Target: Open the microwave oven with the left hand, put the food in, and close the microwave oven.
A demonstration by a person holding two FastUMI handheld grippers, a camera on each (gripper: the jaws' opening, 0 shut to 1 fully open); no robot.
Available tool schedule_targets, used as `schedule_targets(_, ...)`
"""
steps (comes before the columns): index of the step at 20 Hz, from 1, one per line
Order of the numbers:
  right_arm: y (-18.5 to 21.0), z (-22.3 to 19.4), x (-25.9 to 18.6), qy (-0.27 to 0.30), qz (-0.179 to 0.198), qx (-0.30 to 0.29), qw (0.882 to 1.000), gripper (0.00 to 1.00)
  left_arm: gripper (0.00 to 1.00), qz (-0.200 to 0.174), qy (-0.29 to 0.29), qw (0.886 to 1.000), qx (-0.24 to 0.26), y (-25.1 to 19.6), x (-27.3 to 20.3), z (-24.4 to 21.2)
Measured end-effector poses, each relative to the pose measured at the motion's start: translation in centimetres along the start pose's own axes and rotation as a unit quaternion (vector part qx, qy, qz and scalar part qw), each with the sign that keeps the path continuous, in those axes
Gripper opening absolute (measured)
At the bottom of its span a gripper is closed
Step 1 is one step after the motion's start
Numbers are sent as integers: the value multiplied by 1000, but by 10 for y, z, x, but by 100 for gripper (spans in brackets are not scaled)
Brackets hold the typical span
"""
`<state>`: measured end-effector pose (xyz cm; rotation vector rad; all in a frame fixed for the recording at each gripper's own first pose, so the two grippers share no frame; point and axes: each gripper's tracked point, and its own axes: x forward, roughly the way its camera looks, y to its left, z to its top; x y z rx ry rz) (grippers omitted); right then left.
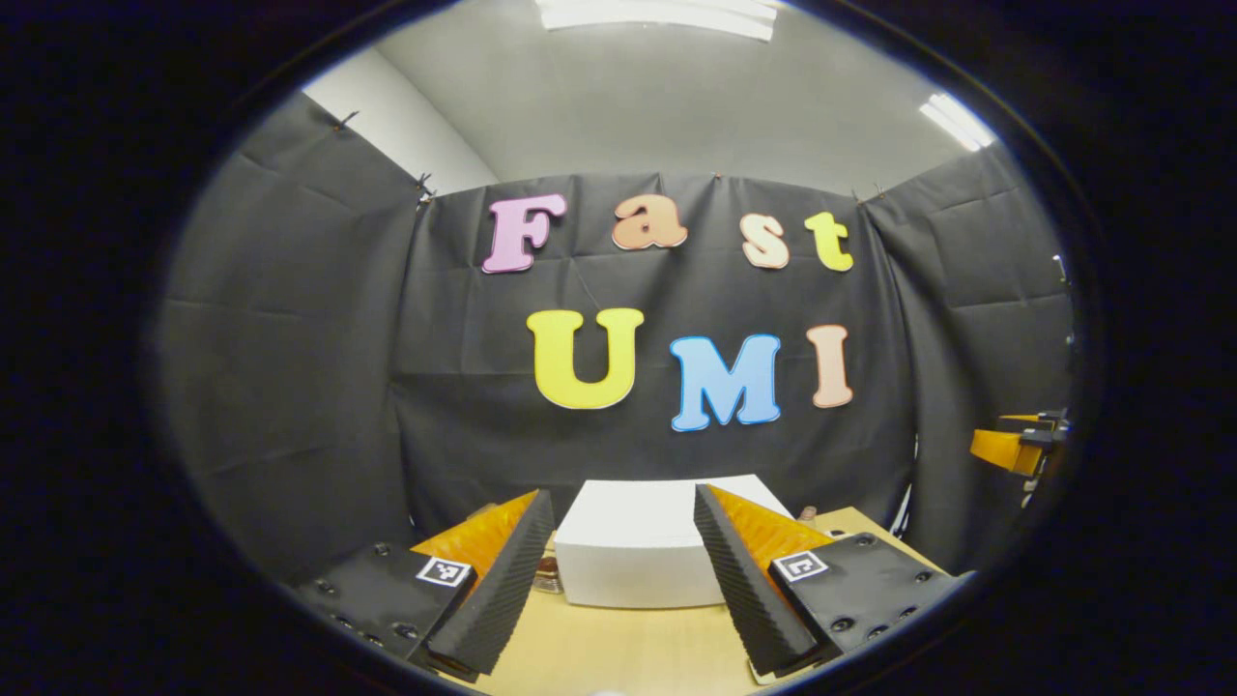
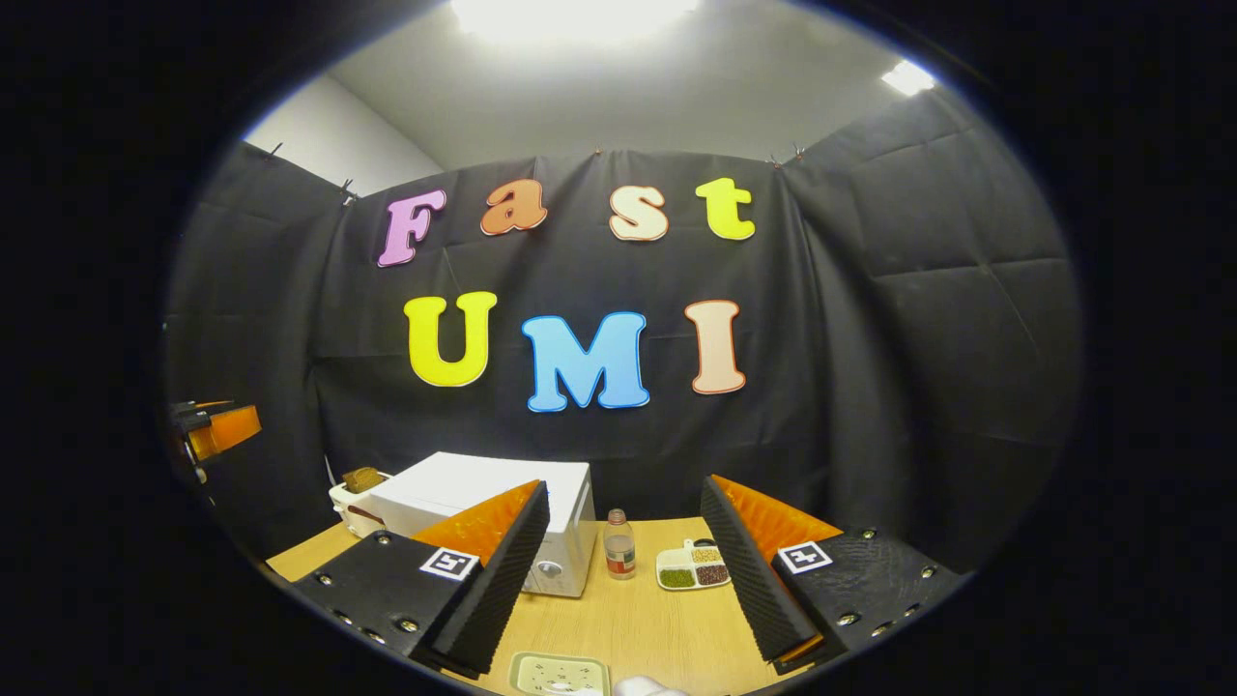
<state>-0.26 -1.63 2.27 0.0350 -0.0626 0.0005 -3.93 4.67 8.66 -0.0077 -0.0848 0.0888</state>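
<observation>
The white microwave oven point(image 1: 628, 565) stands on the wooden table straight ahead of my left gripper point(image 1: 620, 495), which is open and held well short of it with nothing between its fingers. In the right gripper view the microwave oven point(image 2: 454, 493) sits at the left with its door closed and a knob low on its front. My right gripper point(image 2: 626, 485) is open and empty above the table. A pale plate point(image 2: 560, 674) with something white on it lies at the table's near edge, just below the right gripper. A white container with brown food point(image 2: 359, 488) stands left of the oven.
A small bottle point(image 2: 619, 544) and a divided dish of beans point(image 2: 692, 568) stand right of the microwave oven. The other gripper point(image 1: 1020, 447) hangs at the far right of the left gripper view; the left one point(image 2: 217, 430) at the right gripper view's left edge.
</observation>
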Motion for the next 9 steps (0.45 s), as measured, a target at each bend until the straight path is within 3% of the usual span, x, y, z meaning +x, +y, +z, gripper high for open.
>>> schedule_targets(2, 1, 2, 0, 1, 0, 2, 1000, 96, 100, -4, -2, 1000, -2, -4, 3, 0)
schedule_targets(9, -2, 1, 3, 6, -5, 7, 1000, 96, 95, -19, -8, 1000, -1, -8, 4, 3)
